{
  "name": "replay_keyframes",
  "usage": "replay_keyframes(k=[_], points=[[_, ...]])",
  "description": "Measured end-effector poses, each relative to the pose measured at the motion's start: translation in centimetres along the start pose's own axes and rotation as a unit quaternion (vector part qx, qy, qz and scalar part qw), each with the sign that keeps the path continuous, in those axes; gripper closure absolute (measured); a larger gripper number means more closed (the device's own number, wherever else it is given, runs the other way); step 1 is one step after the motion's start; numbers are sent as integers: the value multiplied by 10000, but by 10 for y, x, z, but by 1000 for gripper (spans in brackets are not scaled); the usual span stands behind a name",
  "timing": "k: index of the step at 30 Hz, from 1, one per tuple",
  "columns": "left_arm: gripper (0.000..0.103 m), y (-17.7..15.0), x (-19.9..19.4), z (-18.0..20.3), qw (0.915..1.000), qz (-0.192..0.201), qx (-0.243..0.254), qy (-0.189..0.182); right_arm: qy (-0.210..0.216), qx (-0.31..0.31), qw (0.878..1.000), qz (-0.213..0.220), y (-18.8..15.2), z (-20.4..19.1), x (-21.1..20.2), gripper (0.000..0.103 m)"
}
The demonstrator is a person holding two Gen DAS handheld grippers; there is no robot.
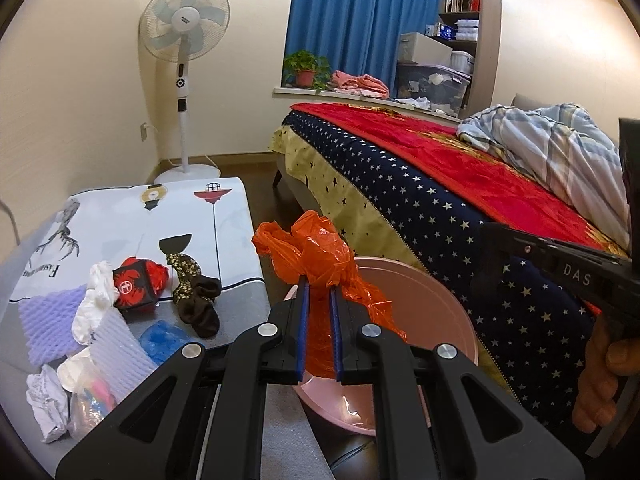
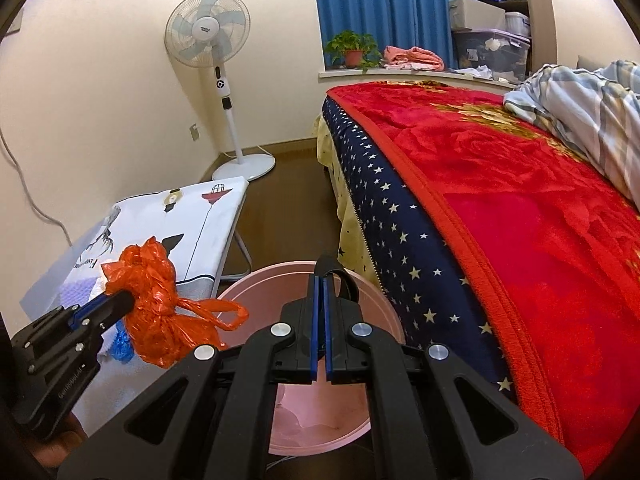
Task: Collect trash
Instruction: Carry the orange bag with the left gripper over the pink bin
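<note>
My left gripper [image 1: 319,285] is shut on a crumpled orange plastic bag [image 1: 316,258] and holds it above the near rim of a pink bin [image 1: 448,312]. The same bag [image 2: 156,304] shows at the left of the right wrist view, held by the left gripper [image 2: 124,300] beside the bin [image 2: 264,284]. My right gripper [image 2: 321,276] is shut with nothing between its jaws and hangs over the bin's mouth. Its body shows at the right edge of the left wrist view. More trash lies on the low table [image 1: 236,208]: crumpled white paper [image 1: 46,400], a red box [image 1: 134,286] and a blue wrapper [image 1: 164,338].
A dark sock [image 1: 202,306] and purple foam netting [image 1: 48,326] also lie on the table. A bed with a red blanket [image 2: 540,200] stands right of the bin. A white standing fan [image 1: 184,40] is in the far corner. Dark floor [image 2: 288,200] lies between table and bed.
</note>
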State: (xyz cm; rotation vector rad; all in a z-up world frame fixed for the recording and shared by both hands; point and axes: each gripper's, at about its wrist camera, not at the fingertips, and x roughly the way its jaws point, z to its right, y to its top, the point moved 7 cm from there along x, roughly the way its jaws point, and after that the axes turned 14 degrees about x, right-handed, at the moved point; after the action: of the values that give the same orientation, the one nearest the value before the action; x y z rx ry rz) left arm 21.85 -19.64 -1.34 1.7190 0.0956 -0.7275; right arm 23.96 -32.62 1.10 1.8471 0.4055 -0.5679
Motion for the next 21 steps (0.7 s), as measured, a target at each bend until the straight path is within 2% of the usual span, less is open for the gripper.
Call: replay_keyframes(k=[21], points=[[93, -6, 9, 10, 9999, -73, 36, -60, -50, -112, 9999, -40, -5, -3, 2, 101]])
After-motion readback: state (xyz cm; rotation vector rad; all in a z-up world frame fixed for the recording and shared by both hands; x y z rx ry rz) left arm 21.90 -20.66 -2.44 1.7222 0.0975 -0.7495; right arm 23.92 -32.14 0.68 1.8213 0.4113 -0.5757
